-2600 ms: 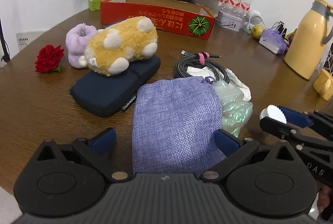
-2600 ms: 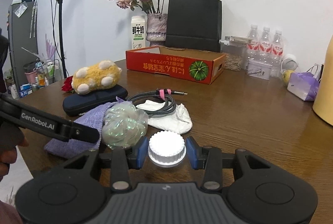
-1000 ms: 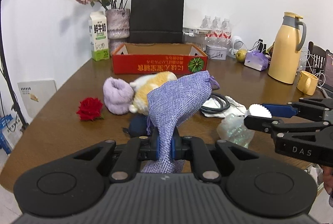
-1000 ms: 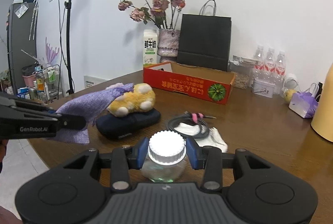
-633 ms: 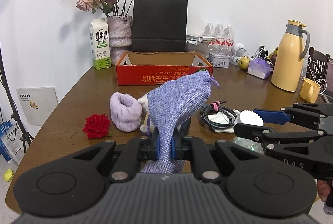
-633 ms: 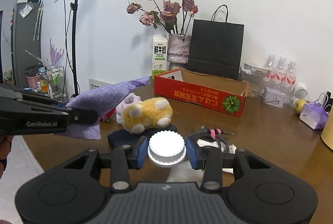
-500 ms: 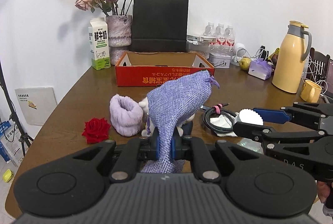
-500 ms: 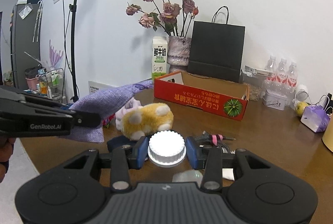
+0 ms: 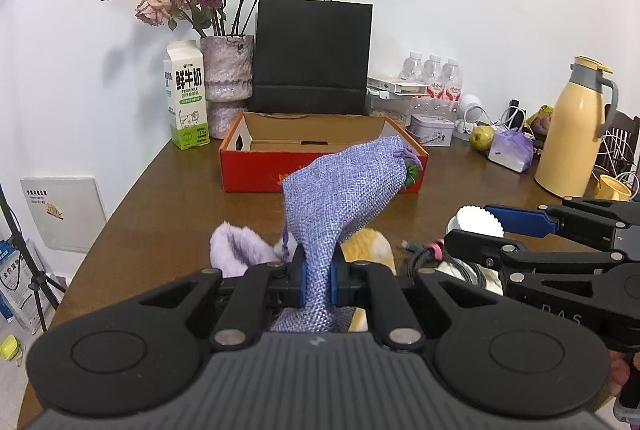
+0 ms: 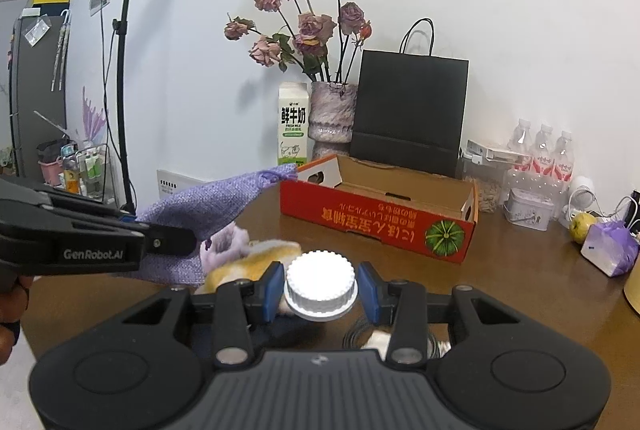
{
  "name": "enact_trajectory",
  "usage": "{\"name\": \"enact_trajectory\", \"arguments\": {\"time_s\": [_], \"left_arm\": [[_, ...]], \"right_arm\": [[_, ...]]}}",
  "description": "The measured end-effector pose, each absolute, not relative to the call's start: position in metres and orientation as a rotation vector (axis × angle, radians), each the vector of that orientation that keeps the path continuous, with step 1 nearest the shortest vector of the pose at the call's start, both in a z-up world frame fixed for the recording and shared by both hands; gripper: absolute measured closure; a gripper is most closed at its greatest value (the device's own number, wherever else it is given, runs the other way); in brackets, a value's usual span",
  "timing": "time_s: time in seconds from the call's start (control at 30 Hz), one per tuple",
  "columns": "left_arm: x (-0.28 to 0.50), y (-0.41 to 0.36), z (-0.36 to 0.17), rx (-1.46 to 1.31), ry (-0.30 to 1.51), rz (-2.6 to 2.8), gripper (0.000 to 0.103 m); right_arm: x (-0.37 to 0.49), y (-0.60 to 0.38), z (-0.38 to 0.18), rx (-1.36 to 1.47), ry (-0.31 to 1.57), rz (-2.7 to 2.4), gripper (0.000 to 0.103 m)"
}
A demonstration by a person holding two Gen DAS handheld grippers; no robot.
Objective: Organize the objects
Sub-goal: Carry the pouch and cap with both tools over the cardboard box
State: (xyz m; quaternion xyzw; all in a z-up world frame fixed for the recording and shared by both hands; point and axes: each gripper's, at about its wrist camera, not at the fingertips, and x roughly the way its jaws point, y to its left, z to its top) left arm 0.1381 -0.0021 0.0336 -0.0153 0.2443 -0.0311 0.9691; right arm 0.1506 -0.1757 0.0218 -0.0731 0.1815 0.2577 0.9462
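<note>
The purple burlap pouch [image 9: 340,198] hangs pinched near one end in the left gripper [image 9: 318,280], whose jaws are closed tight on the fabric, so that the drawstring mouth juts up and forward, clear of the surface [image 9: 180,190]. Just to its right, the right gripper [image 10: 320,290] has its jaws clamped on the white ribbed cap [image 10: 320,284] of a jar; the jar's body is hidden below the cap, so its contents cannot be made out. Both loads ride in the air side by side, near each other but not touching.

Ahead of both stands the open red cardboard box [image 9: 320,154], apparently empty — the likely place for these two items. To do this well, I would carry each load over the near wall of the box before lowering, since the drooping pouch could catch on the rim. The jar looks better set down upright and released only once its base rests on the box floor; the pouch is soft and can simply be laid in beside it.

Below the grippers lie a yellow plush toy [image 9: 366,244], a lilac fuzzy item [image 9: 236,248] and a coiled cable [image 9: 432,254]. Behind the box stand a milk carton [image 9: 186,96], a vase of dried roses [image 9: 226,70] and a black paper bag [image 9: 312,54].
</note>
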Motion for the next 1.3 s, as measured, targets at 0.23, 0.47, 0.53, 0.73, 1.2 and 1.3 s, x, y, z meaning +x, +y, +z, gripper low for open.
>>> {"name": "enact_trajectory", "arguments": {"time_s": [0.23, 0.47, 0.53, 0.73, 1.2, 1.3], "left_arm": [[0.172, 0.001, 0.043, -0.026, 0.511, -0.060, 0.092], [0.209, 0.004, 0.051, -0.021, 0.526, -0.058, 0.092], [0.219, 0.005, 0.053, -0.022, 0.529, -0.060, 0.092], [0.251, 0.006, 0.059, -0.016, 0.539, -0.059, 0.092], [0.332, 0.005, 0.071, 0.001, 0.590, -0.051, 0.092], [0.352, 0.002, 0.073, 0.011, 0.594, -0.051, 0.092]], "right_arm": [[0.184, -0.169, 0.031, -0.146, 0.368, 0.522, 0.064], [0.221, -0.162, 0.040, -0.148, 0.373, 0.515, 0.064], [0.231, -0.160, 0.041, -0.147, 0.379, 0.514, 0.064], [0.261, -0.154, 0.042, -0.143, 0.395, 0.516, 0.064], [0.341, -0.140, 0.054, -0.142, 0.410, 0.502, 0.064], [0.359, -0.138, 0.055, -0.138, 0.414, 0.497, 0.064]]}}
